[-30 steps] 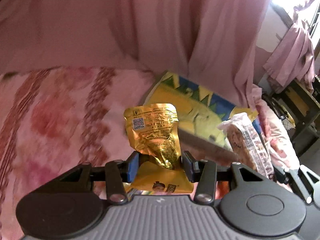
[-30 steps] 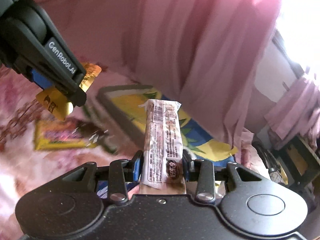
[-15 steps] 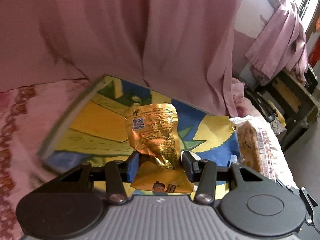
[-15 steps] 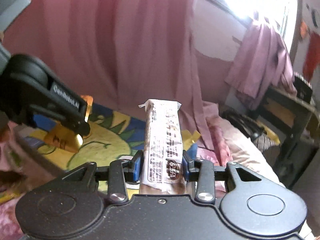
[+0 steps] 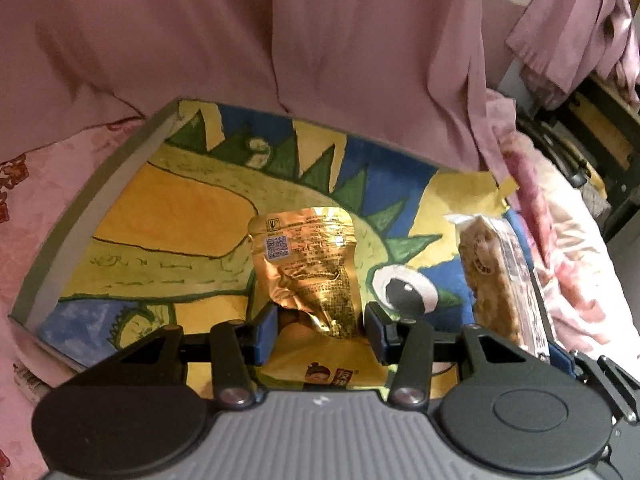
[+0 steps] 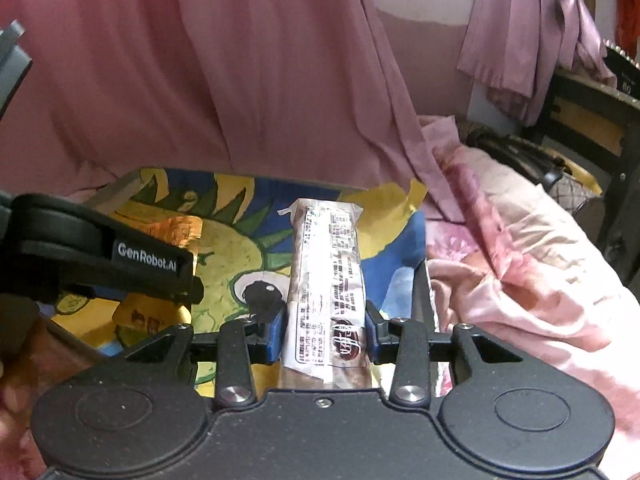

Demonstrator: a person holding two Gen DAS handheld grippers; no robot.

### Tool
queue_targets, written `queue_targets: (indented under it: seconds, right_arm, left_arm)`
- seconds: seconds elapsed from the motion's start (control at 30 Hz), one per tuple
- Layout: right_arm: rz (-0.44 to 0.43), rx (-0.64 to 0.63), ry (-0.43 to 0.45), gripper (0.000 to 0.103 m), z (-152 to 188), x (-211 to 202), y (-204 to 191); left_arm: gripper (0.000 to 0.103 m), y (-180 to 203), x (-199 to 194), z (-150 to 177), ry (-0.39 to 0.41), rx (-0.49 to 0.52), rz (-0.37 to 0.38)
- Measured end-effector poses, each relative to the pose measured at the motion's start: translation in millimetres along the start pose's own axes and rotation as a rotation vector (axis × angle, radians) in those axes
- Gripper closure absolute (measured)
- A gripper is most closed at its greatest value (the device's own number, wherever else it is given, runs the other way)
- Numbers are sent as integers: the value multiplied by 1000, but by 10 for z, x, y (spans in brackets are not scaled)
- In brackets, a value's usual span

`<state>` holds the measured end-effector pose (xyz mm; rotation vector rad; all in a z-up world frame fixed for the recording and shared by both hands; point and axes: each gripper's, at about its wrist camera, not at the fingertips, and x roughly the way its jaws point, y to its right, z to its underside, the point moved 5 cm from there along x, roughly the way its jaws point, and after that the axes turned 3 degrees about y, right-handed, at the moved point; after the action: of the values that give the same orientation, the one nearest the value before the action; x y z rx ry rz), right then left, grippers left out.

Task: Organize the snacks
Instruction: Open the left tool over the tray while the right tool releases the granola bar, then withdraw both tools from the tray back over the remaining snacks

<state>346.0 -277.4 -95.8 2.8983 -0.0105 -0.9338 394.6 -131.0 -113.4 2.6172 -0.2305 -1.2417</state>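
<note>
My left gripper [image 5: 322, 330] is shut on a crinkled gold foil snack pouch [image 5: 308, 264] and holds it above a box [image 5: 168, 216] with a yellow, green and blue cartoon print. My right gripper [image 6: 325, 334] is shut on a long clear-wrapped snack bar [image 6: 326, 280] and holds it over the right part of the same box [image 6: 224, 248]. The bar also shows at the right of the left wrist view [image 5: 500, 280]. The left gripper's side and the gold pouch [image 6: 176, 232] show at the left of the right wrist view.
The box lies on a pink floral bedspread [image 6: 520, 264]. A pink curtain [image 5: 320, 40] hangs right behind the box. A dark frame with yellow panels [image 6: 592, 120] stands at the far right, with pink cloth [image 6: 528, 32] draped over it.
Both grippers have moved right, from over the bedspread to over the printed box, each still holding its snack. The box now fills the middle of both views.
</note>
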Motion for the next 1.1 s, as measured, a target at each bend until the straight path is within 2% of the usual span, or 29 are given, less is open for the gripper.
queue_targets:
  seconds: [0.4, 0.43, 0.53, 0.67, 0.87, 1.1]
  right_arm:
    - [-29, 55, -54, 61, 92, 112, 10]
    - [-34, 56, -53, 58, 92, 105, 3]
    - [-34, 56, -36, 44, 80, 69, -9]
    - [-34, 53, 5, 30, 31, -65, -15]
    - [-14, 45, 118, 13, -76, -489, -14]
    - [20, 2, 261, 2, -194, -1172, -19]
  left_arm:
    - [50, 32, 18, -1, -3, 27, -17]
    - [48, 26, 10, 0, -2, 22, -21]
    - [30, -21, -30, -4, -4, -15, -28]
    - [20, -91, -180, -40, 34, -32, -42]
    - [6, -197, -635, -147, 130, -37, -41]
    - [1, -330, -1265, -149, 235, -48, -13]
